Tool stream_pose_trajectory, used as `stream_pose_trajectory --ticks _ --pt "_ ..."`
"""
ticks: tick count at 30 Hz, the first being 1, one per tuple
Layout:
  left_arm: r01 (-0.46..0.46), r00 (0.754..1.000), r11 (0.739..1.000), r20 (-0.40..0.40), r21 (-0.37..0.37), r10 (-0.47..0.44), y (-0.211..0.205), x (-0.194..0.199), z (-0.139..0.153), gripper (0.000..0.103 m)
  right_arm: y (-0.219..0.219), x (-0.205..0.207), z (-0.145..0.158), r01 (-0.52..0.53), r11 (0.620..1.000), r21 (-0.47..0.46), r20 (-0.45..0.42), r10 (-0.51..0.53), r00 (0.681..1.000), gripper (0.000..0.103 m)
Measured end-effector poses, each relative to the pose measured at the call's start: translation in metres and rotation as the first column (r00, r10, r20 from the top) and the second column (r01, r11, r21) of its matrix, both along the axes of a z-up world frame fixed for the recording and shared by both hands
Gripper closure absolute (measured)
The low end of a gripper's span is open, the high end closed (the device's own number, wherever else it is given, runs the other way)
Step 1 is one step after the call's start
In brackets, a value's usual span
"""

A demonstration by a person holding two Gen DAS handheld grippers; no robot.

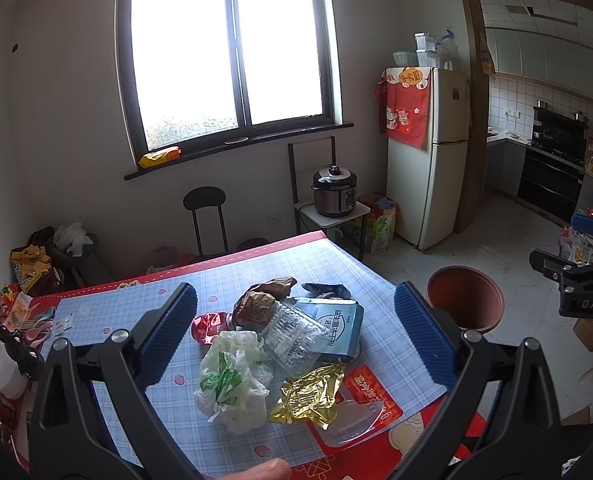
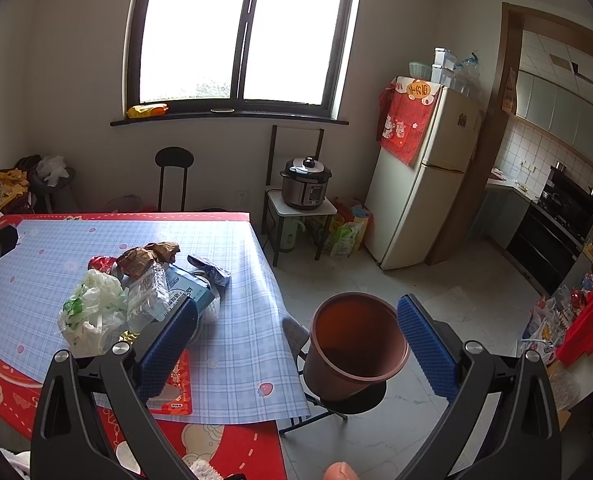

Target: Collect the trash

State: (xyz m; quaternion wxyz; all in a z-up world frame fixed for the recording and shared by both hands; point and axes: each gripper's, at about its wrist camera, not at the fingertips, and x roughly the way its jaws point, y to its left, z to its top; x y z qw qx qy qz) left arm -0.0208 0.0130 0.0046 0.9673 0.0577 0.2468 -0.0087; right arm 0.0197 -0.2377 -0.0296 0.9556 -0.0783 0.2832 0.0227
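A heap of trash lies on the blue checked tablecloth (image 1: 144, 304): a white and green plastic bag (image 1: 232, 380), a clear plastic tray (image 1: 292, 336), a gold foil wrapper (image 1: 308, 396), a teal pouch (image 1: 336, 320), a brown wrapper (image 1: 256, 304), a red foil wrapper (image 1: 208, 326) and a red packet (image 1: 370, 394). My left gripper (image 1: 296, 332) hangs open above the heap, holding nothing. A brown bin (image 2: 356, 344) stands on a black stool beside the table's right edge. My right gripper (image 2: 296, 340) is open over the bin's near side, empty. The same white bag (image 2: 92, 308) shows in the right wrist view.
A white fridge (image 1: 428, 152) and a pressure cooker (image 1: 334, 192) on a small stand sit behind the table. Black stools (image 1: 204, 200) stand under the window. Clutter lines the table's left edge (image 1: 12, 332). The kitchen opens at the right.
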Motion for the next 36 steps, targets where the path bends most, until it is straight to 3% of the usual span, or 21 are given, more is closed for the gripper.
stream_pose_trajectory --ticks 15,22,28,36 --pt "0.001 1.000 1.000 -0.014 -0.004 -0.001 0.001 0.001 -0.002 0.005 -0.002 0.010 -0.003 0.004 1.000 0.015 -0.018 -0.004 1.000 0.005" --pt "-0.002 0.999 0.998 -0.048 -0.070 -0.002 0.018 0.012 -0.007 0.005 -0.003 0.021 -0.017 -0.052 0.992 0.112 -0.039 0.057 0.998 0.005" --pt "-0.032 0.998 0.996 -0.061 -0.087 0.026 0.042 0.014 -0.029 0.005 0.002 0.036 -0.045 -0.091 0.971 0.223 -0.071 0.110 0.991 0.005" --pt "-0.150 0.973 0.979 -0.198 -0.136 0.122 0.093 0.014 -0.083 0.005 0.034 0.049 -0.086 -0.171 0.958 0.230 -0.154 0.209 0.966 0.005"
